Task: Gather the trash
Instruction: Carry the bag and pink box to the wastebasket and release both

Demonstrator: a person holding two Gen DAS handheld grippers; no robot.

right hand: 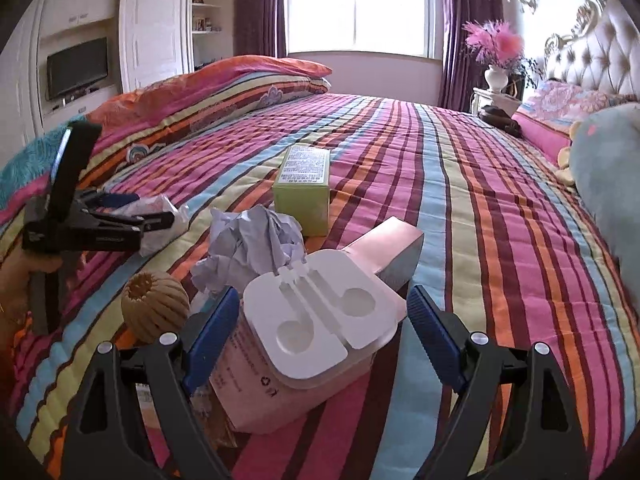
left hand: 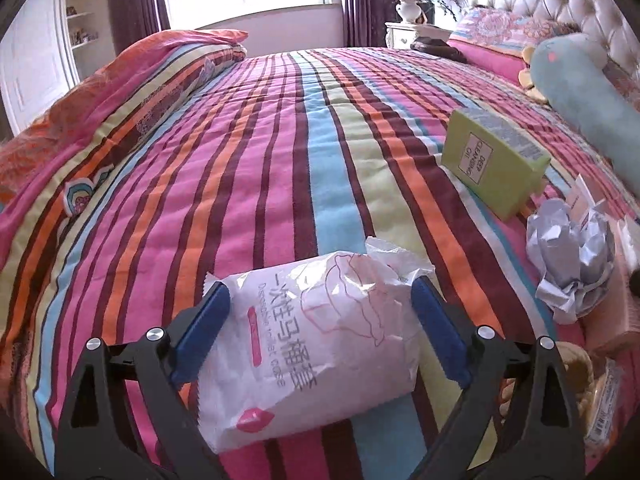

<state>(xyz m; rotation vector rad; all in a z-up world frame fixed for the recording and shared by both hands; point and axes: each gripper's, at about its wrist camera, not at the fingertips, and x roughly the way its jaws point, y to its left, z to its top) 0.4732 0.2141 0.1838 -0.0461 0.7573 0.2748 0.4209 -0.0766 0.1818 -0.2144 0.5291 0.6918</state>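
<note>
The left gripper stands released astride the white wrapper pack, its long axis running up-frame between the pads. The right gripper, also released, brackets the pink box at lower centre.

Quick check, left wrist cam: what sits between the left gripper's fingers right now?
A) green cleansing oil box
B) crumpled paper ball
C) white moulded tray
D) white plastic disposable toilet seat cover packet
D: the white plastic packet lies on the striped bedspread between the open blue pads of the left gripper.
</note>
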